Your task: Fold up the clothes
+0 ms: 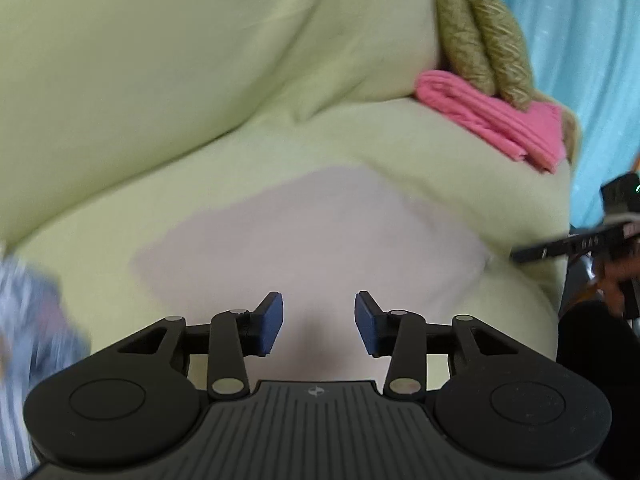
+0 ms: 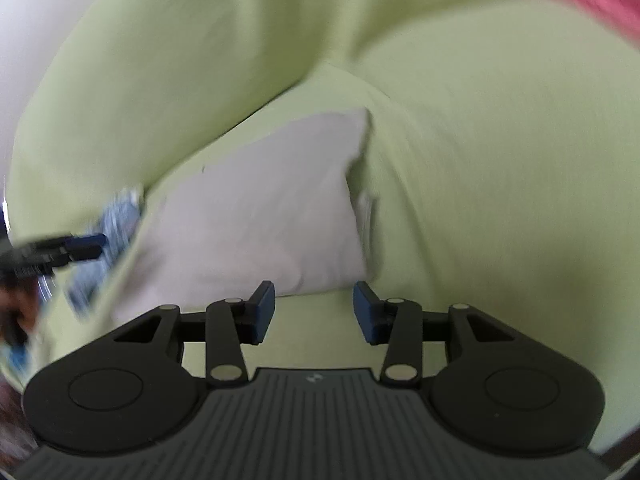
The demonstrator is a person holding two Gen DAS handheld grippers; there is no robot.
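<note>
One pale folded cloth (image 1: 312,240) lies flat on the green sofa (image 1: 160,80), just ahead of both my tongs. One pink folded garment (image 1: 492,120) sits far right; a blue-striped piece (image 1: 28,312) (blurred, probably clothing) at left. My left gripper (image 1: 319,322) and right gripper (image 2: 314,312) hover, jaws wide, empty.

Left gripper (image 1: 319,322): jaws apart, nothing between blue pads (image 1: 270,320). Right gripper (image 2: 314,312): jaws apart too, empty. Each gripper visible at edge of other's view, blurred.
</note>
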